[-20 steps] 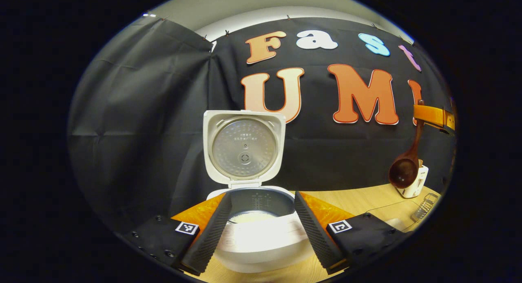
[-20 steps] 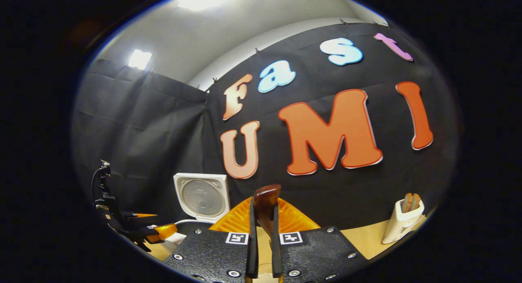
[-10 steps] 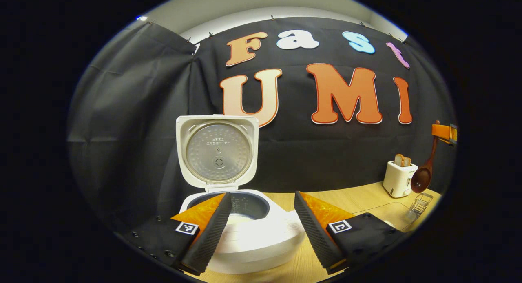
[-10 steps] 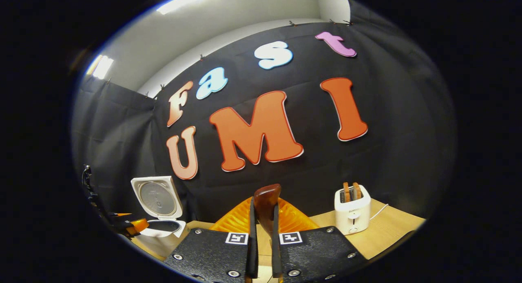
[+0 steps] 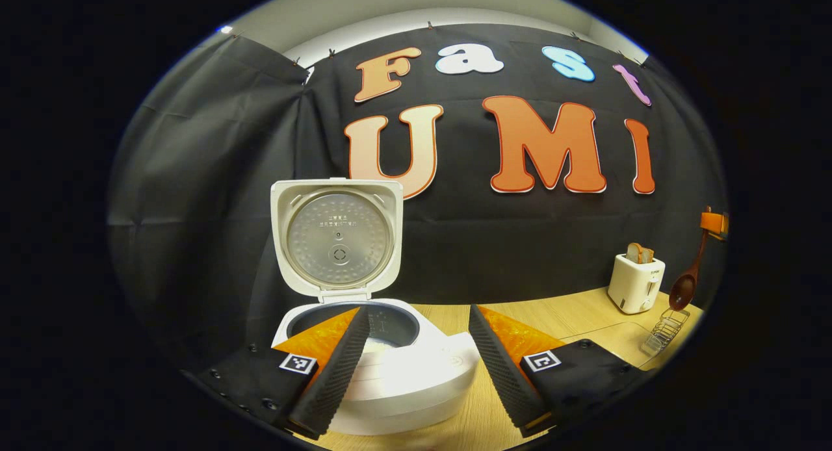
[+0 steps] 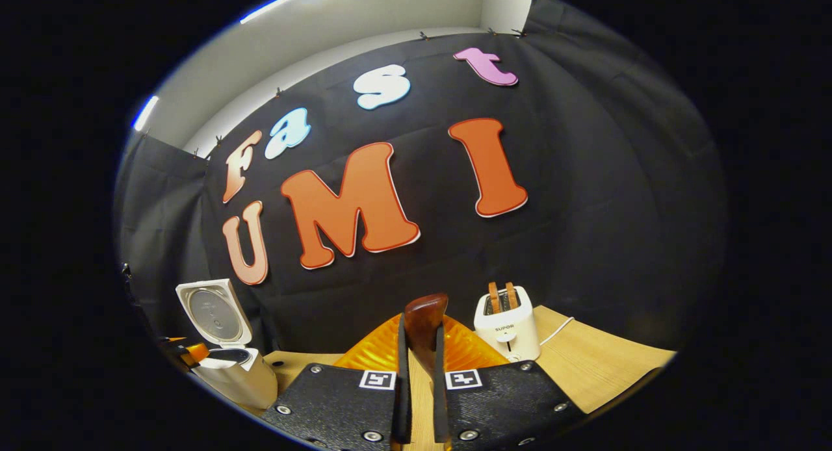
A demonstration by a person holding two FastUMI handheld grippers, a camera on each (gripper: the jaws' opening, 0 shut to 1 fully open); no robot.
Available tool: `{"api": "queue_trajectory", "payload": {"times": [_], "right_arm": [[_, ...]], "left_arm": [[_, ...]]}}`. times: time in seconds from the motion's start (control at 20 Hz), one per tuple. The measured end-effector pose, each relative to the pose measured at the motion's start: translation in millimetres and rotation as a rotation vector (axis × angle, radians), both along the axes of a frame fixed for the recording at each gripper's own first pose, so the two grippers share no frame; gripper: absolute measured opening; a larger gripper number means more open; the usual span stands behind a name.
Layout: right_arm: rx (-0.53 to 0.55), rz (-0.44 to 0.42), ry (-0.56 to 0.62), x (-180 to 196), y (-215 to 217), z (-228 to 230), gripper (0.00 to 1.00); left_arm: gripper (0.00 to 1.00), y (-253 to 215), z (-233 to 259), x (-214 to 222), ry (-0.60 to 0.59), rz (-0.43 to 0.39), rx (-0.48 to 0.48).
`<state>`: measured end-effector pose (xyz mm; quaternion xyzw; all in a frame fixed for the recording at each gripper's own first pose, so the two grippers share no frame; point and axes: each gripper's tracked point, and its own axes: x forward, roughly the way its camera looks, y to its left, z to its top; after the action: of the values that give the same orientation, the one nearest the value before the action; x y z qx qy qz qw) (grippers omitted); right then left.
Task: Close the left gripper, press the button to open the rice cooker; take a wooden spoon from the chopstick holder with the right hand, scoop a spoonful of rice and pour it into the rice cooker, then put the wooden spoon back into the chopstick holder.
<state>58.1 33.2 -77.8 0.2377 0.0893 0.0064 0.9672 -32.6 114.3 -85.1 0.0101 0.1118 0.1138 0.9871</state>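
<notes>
Wooden table | right claw clamps wooden spoon | left claw agape before rice cooker

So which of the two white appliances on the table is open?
The white rice cooker by the left claw; its round-plated lid stands upright. The white toaster just holds bread.
</notes>
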Motion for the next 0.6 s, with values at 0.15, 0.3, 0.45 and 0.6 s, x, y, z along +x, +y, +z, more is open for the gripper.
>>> {"api": "queue_trajectory", "payload": {"times": [0.15,0.3,0.45,0.6], "right_arm": [[0.038,-0.023,0.038,-3.4,-27.5,-13.6,0.13],[0.09,-0.038,0.063,-5.9,-35.2,-27.5,0.13],[0.115,-0.056,0.094,-7.6,-38.3,-44.7,0.13],[0.156,-0.064,0.125,-10.8,-42.3,-59.6,0.13]], "left_arm": [[1.0,-0.4,-1.0,1.7,0.009,0.008,0.0],[1.0,-3.2,-6.7,1.9,0.026,0.01,0.005],[0.96,-6.9,-9.1,8.0,0.038,0.002,0.014],[1.0,-13.5,-11.1,9.2,0.043,-0.007,0.022]]}}
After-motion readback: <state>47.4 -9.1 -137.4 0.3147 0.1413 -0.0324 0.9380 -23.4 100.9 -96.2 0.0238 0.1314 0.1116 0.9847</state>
